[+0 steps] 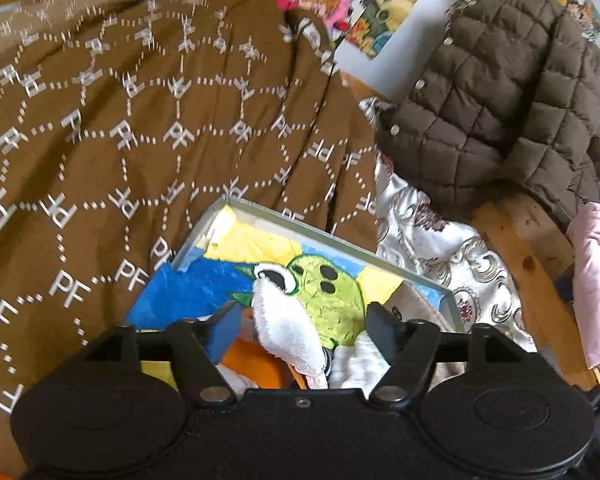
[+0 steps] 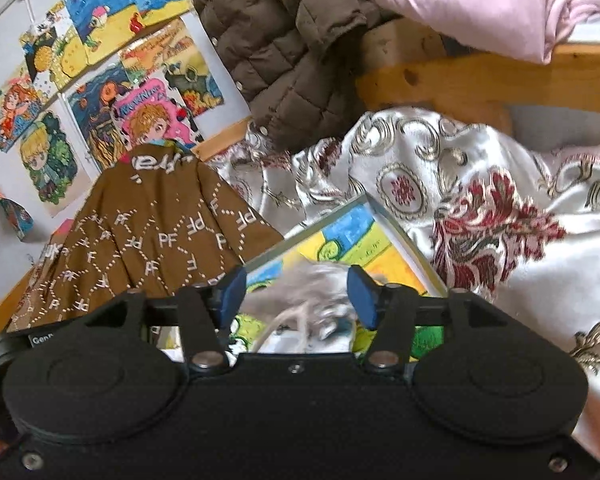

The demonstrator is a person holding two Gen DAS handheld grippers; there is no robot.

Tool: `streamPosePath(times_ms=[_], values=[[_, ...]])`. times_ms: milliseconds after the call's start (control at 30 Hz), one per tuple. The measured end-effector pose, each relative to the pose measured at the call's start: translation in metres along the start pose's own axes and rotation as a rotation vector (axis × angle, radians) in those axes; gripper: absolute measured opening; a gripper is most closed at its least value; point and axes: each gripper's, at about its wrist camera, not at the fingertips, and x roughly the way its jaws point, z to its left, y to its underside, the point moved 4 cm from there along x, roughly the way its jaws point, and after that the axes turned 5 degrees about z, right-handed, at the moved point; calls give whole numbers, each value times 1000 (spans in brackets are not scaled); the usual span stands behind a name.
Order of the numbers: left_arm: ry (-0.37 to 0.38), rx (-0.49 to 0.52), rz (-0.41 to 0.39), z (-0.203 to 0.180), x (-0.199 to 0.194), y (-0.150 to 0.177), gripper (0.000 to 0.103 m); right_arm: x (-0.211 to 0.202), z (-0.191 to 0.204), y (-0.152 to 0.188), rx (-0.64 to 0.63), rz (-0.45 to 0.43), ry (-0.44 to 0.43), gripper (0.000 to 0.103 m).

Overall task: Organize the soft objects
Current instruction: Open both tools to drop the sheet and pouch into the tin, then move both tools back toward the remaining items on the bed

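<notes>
My left gripper [image 1: 304, 332] hangs open over a grey-rimmed box [image 1: 332, 236] whose inside is painted blue, yellow and green. A white fluffy cloth [image 1: 288, 328] lies between its blue pads without being pressed, beside an orange cloth [image 1: 256, 364] and more white fabric. My right gripper [image 2: 297, 294] is open over the same box [image 2: 404, 240]. A blurred grey soft item [image 2: 312, 292] with a pale cord sits between its pads, loose as far as I can tell.
A brown cloth with white PF lettering [image 1: 140, 120] [image 2: 148, 232] lies left of the box. A silver floral satin cloth [image 2: 480, 200] lies right. A brown quilted jacket [image 1: 500, 100] and a pink cloth [image 2: 480, 0] rest on a wooden frame [image 2: 460, 76]. Drawings [image 2: 100, 80] cover the wall.
</notes>
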Motion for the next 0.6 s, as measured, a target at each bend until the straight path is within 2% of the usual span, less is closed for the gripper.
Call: streamPosePath(times_ms=[133, 300, 467, 533, 600], values=[[-1, 15, -51, -6, -28, 3, 81, -28, 8, -11, -25, -34, -20, 74], [13, 60, -124, -17, -75, 8, 91, -70, 24, -22, -82, -84, -38, 89], [50, 88, -182, -22, -130, 21, 100, -124, 38, -31, -131, -133, -56, 97], [68, 91, -187, -20, -148, 27, 101, -146, 43, -31, -136, -146, -66, 102], [83, 86, -188, -17, -167, 34, 102, -167, 45, -31, -153, -161, -68, 102]])
